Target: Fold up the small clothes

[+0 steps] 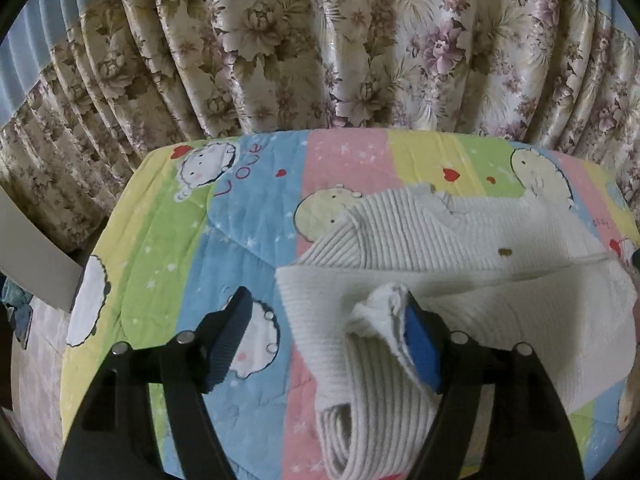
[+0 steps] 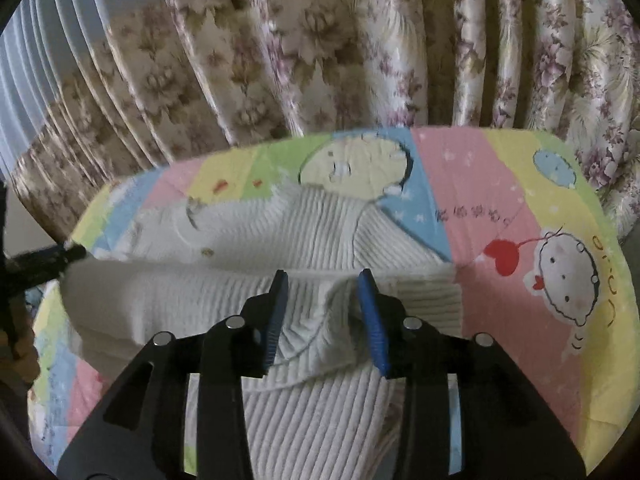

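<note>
A cream ribbed knit sweater [image 1: 420, 232] lies on the colourful cartoon blanket [image 1: 224, 248], its lower part folded up over the body. My left gripper [image 1: 326, 294] stands wide open over the sweater's left edge. A bunched corner of knit rests against its right blue pad, and the left pad is over bare blanket. In the right wrist view the sweater [image 2: 280, 220] runs across the middle. My right gripper [image 2: 323, 274] is open, with a hump of the folded hem loose between its blue pads. The left gripper's black finger [image 2: 52, 262] shows at the sweater's far left edge.
A flowered curtain [image 1: 320, 40] hangs close behind the blanket-covered surface, whose far edge [image 2: 480, 132] curves just in front of it. A white panel [image 1: 32, 248] leans at the left. Bare blanket [image 2: 500, 300] lies to the right of the sweater.
</note>
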The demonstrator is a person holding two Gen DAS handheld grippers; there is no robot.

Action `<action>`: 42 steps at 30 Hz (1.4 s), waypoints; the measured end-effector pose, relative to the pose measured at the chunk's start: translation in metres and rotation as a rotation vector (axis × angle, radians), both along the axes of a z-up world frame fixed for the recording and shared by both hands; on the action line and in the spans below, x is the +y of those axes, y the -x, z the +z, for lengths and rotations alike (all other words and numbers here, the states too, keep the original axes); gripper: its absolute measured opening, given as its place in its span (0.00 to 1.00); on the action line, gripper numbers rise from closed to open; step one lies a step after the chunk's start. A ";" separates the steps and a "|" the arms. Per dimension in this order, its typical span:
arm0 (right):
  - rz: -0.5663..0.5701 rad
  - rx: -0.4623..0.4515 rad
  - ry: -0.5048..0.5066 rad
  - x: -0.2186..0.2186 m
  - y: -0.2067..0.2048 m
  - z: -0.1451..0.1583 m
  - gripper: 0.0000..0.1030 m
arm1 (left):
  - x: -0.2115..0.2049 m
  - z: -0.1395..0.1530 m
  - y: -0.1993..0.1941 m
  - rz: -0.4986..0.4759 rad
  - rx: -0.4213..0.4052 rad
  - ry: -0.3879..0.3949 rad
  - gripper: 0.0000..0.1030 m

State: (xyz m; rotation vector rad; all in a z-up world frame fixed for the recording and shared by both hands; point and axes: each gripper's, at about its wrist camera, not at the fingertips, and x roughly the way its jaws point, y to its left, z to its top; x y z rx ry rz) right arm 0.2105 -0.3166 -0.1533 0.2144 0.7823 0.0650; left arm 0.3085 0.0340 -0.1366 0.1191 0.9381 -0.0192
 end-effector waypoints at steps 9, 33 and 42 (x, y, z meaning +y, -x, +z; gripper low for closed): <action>-0.024 -0.004 0.027 -0.016 0.024 0.009 0.43 | 0.017 0.010 0.012 0.014 -0.038 0.006 0.72; 0.017 0.021 -0.006 0.000 0.042 -0.010 0.51 | -0.017 0.005 0.050 -0.103 0.049 0.082 0.71; 0.076 0.020 -0.027 0.023 0.031 -0.012 0.52 | -0.050 -0.005 0.022 -0.141 0.037 0.072 0.59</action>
